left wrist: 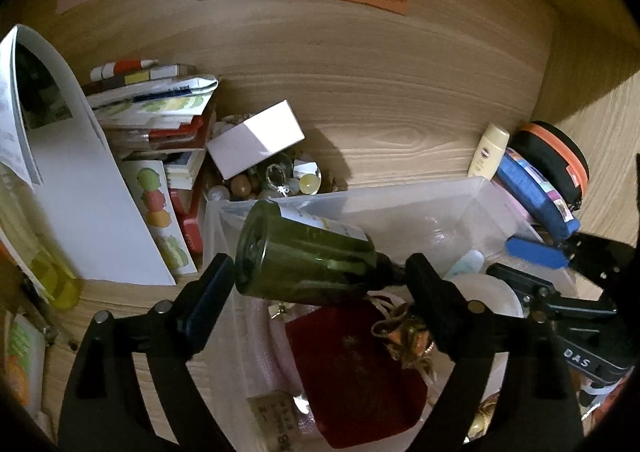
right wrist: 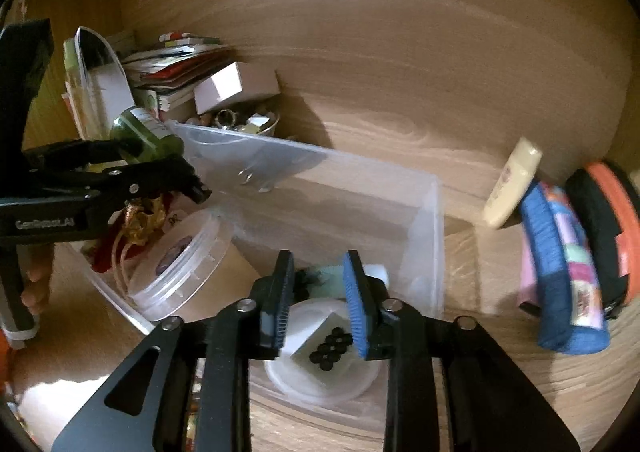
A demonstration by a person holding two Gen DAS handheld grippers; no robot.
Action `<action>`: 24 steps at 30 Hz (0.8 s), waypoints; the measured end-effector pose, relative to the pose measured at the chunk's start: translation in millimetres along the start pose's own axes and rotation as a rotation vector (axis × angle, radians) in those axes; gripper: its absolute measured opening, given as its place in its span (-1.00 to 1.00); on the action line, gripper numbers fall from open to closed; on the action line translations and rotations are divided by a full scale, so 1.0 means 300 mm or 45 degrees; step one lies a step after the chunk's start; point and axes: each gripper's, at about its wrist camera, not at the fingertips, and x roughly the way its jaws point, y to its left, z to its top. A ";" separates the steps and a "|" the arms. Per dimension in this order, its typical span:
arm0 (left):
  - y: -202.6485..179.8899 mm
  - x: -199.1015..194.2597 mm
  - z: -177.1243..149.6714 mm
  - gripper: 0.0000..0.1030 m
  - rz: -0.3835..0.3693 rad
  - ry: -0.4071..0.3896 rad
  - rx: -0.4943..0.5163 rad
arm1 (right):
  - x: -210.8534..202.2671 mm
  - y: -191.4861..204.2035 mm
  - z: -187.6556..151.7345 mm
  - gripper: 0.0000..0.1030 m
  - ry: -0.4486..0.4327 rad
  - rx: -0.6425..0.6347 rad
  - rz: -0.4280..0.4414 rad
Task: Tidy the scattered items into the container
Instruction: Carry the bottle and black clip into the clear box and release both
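Note:
A small green glass bottle (left wrist: 304, 256) lies crosswise between the fingers of my left gripper (left wrist: 320, 264), over the left end of the clear plastic container (left wrist: 400, 192). Its base is by the left pad and its dark cap by the right pad. The jaws stand wide and I see no firm press. From the right wrist view the bottle (right wrist: 148, 132) hangs just above the container's far left corner (right wrist: 188, 132), behind the left gripper (right wrist: 192, 184). My right gripper (right wrist: 319, 258) is open a little with nothing between its pads, above a white lid holding a box of black beads (right wrist: 328, 344).
In the container lie a red pouch (left wrist: 352, 364), a gold ornament (left wrist: 408, 336) and a round tub (right wrist: 180, 264). A cream tube (right wrist: 512, 184), blue pouch (right wrist: 560, 264) and black-orange case (right wrist: 608, 228) lean at right. Books (left wrist: 160, 120), a white box (left wrist: 256, 140) and a trinket bowl (left wrist: 280, 180) crowd the left.

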 end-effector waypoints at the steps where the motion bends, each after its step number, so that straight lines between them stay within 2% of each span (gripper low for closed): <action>1: -0.003 -0.003 -0.001 0.78 0.006 -0.006 0.006 | -0.008 -0.001 0.002 -0.23 -0.017 -0.001 -0.016; 3: -0.012 -0.011 -0.002 0.81 0.023 -0.022 0.017 | -0.029 -0.002 0.007 0.06 -0.063 -0.003 -0.054; 5: -0.014 -0.024 -0.003 0.82 0.037 -0.042 0.024 | -0.047 -0.005 0.013 0.23 -0.096 -0.006 -0.085; 8: -0.016 -0.048 -0.001 0.85 0.072 -0.080 0.028 | -0.069 -0.014 0.018 0.59 -0.131 0.004 -0.126; 12: -0.005 -0.092 -0.011 0.95 0.031 -0.139 -0.031 | -0.092 -0.023 0.027 0.64 -0.184 0.001 -0.206; 14: -0.004 -0.112 -0.020 0.95 0.011 -0.158 -0.057 | -0.103 -0.033 0.027 0.64 -0.197 0.018 -0.189; 16: -0.016 -0.148 -0.034 0.95 0.055 -0.179 -0.046 | -0.112 -0.043 0.026 0.67 -0.195 0.036 -0.141; 17: -0.021 -0.163 -0.038 0.95 0.066 -0.190 -0.047 | -0.114 -0.046 0.026 0.75 -0.180 0.038 -0.123; 18: -0.027 -0.197 -0.047 0.95 0.067 -0.215 -0.049 | -0.117 -0.048 0.026 0.93 -0.157 0.045 -0.110; 19: -0.030 -0.217 -0.052 0.95 0.063 -0.225 -0.048 | -0.126 -0.048 0.022 1.00 -0.157 0.049 -0.101; 22: -0.050 -0.302 -0.083 0.97 0.076 -0.275 -0.035 | -0.165 -0.038 0.008 1.00 -0.173 0.055 -0.088; 24: -0.077 -0.346 -0.108 0.97 0.101 -0.274 -0.011 | -0.201 -0.018 -0.010 1.00 -0.180 0.039 -0.114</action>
